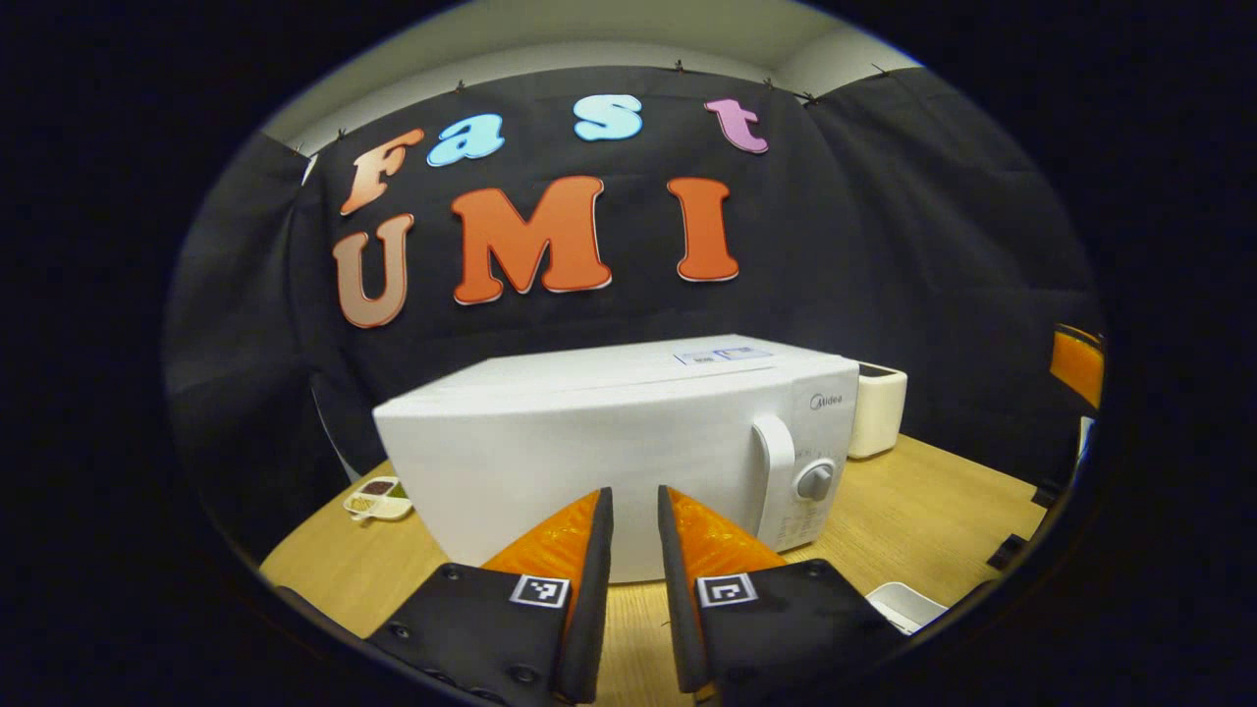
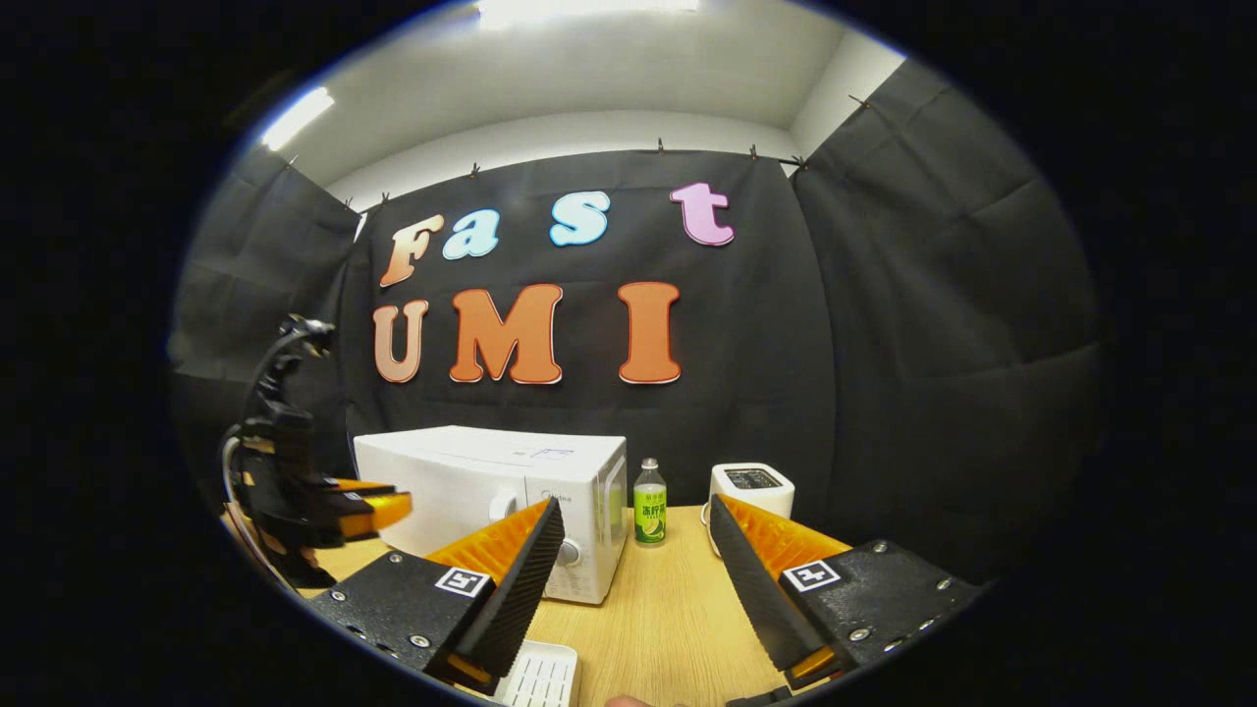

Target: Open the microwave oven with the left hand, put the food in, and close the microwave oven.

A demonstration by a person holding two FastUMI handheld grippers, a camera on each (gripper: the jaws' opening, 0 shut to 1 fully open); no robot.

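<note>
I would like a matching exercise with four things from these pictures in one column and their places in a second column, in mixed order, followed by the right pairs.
Things:
1. microwave oven
2. green bottle
3. toaster
4. small sauce dish

Places:
A. at the table's far edge, on the side of the oven away from the handle
B. between the oven and the toaster
C. in front of the left hand-held gripper, door closed
D. beyond the bottle, away from the oven

Pairs: 1-C, 2-B, 3-D, 4-A

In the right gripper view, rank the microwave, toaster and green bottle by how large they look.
1. microwave, clearly largest.
2. toaster.
3. green bottle, taller than the toaster looks but narrower; they stand at a similar distance, so this order is fairly safe.
</note>
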